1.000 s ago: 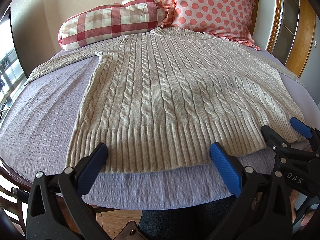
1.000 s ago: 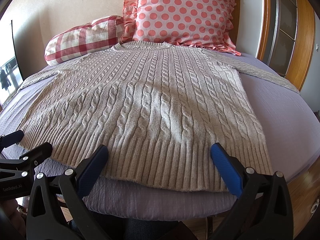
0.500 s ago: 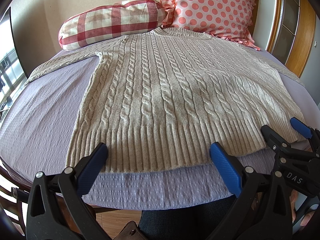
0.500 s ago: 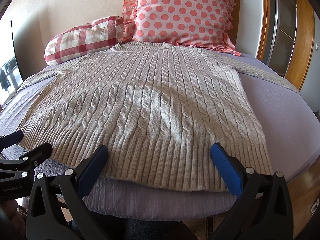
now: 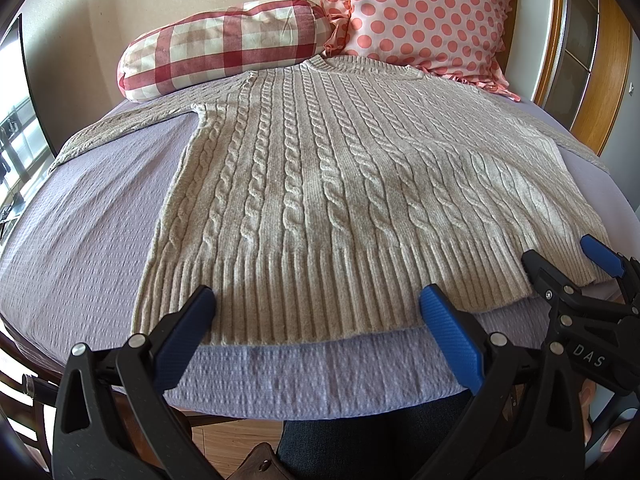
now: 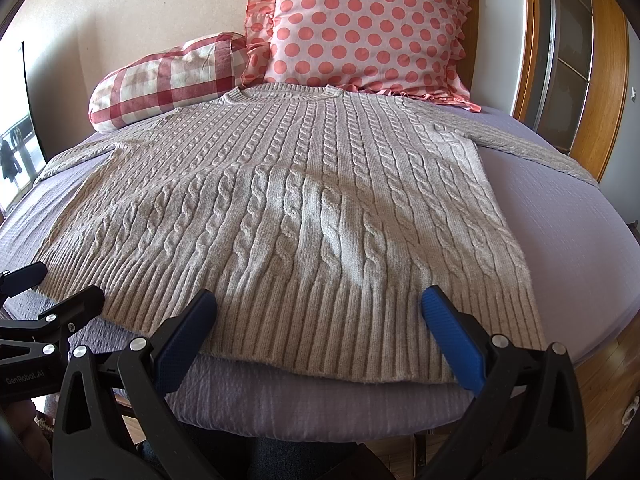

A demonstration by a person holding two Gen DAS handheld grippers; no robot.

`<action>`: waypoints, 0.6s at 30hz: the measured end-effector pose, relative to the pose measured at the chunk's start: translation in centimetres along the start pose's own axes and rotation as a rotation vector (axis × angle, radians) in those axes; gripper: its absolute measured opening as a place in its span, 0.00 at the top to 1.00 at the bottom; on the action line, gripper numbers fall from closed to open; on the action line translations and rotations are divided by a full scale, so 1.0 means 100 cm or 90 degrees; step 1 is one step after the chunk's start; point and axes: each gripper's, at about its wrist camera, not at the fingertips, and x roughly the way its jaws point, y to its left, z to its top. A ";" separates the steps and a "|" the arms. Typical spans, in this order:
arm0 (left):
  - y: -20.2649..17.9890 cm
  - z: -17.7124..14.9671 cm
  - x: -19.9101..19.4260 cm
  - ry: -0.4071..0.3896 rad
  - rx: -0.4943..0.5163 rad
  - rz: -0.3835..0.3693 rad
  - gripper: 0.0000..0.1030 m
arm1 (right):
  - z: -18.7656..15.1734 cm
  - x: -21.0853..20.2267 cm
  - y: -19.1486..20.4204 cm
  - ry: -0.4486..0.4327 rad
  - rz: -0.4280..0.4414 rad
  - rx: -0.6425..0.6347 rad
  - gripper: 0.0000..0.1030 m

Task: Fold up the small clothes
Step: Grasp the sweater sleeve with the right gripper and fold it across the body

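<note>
Beige cable-knit sweater (image 5: 344, 184) lies flat and unfolded on the lavender bedspread (image 5: 80, 248), front up, sleeves stretched out to either side, neckline touching the red plaid bolster (image 5: 224, 44) and the pink polka-dot pillow (image 5: 424, 16). Just off the sweater's ribbed hem, the left gripper (image 5: 316, 314) hovers with its blue pads spread wide, holding nothing. The right gripper (image 6: 318, 312) is likewise wide apart and empty, near the hem's right half.
</note>
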 end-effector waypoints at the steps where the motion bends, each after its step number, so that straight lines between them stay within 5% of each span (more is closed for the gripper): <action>1: 0.000 0.000 0.000 0.000 0.000 0.000 0.02 | 0.000 0.000 0.000 0.000 0.000 0.000 0.01; 6: 0.000 0.000 0.000 -0.001 0.002 0.002 0.02 | -0.001 0.000 -0.003 -0.023 0.018 -0.009 0.01; 11: -0.004 -0.003 -0.007 -0.036 0.028 0.009 0.02 | 0.012 -0.008 -0.050 -0.071 0.145 0.041 0.01; 18: 0.020 0.038 -0.026 -0.108 0.032 -0.013 0.02 | 0.097 -0.014 -0.220 -0.113 -0.020 0.239 0.01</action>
